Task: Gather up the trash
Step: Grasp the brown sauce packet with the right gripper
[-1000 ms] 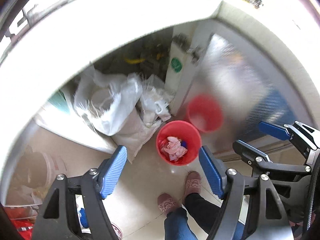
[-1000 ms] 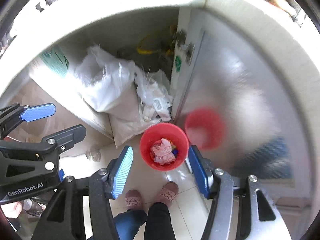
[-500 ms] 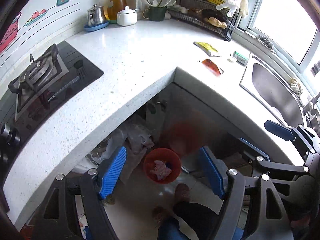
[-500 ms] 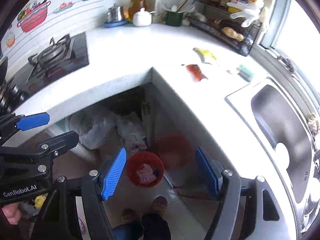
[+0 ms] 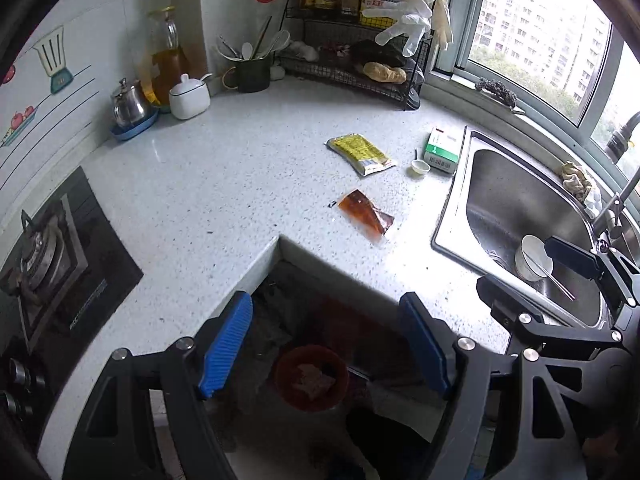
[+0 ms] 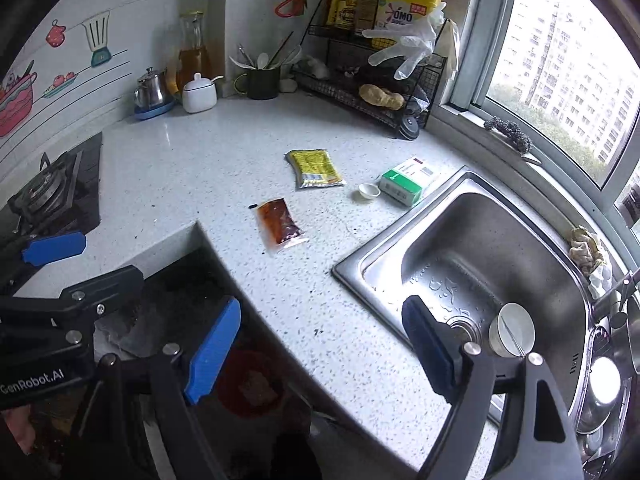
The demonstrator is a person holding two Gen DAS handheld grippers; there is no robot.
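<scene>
- You are over an L-shaped speckled white countertop [image 5: 224, 184] in a kitchen corner, with a window behind a steel sink [image 6: 472, 240] on the right and a gas hob [image 5: 48, 256] on the left.
- Nearest you, down in the dark floor gap at the counter's inner corner, the red bin [image 5: 310, 378] sits with pale trash inside; in the left wrist view it shows between the blue pads of your left gripper [image 5: 324, 346], well below them.
- Your left gripper's jaws stand wide with nothing gripped.
- Your right gripper [image 6: 320, 350] hangs over the counter edge beside the sink; its jaws have just been opening, stand wide, and carry nothing.
- Ahead of both grippers, well apart from the pads, a reddish-brown sauce packet [image 6: 280, 226] lies flat on the counter.
- Just beyond it lies a yellow packet [image 6: 314, 168].
- To the right of that, near the sink's rim, sit a small white cap [image 6: 369, 191] and a green-and-white box [image 6: 406, 180], just beside each other.
- Farthest back, a wire rack [image 5: 360, 68] holds bottles, with a glove draped on it.
</scene>
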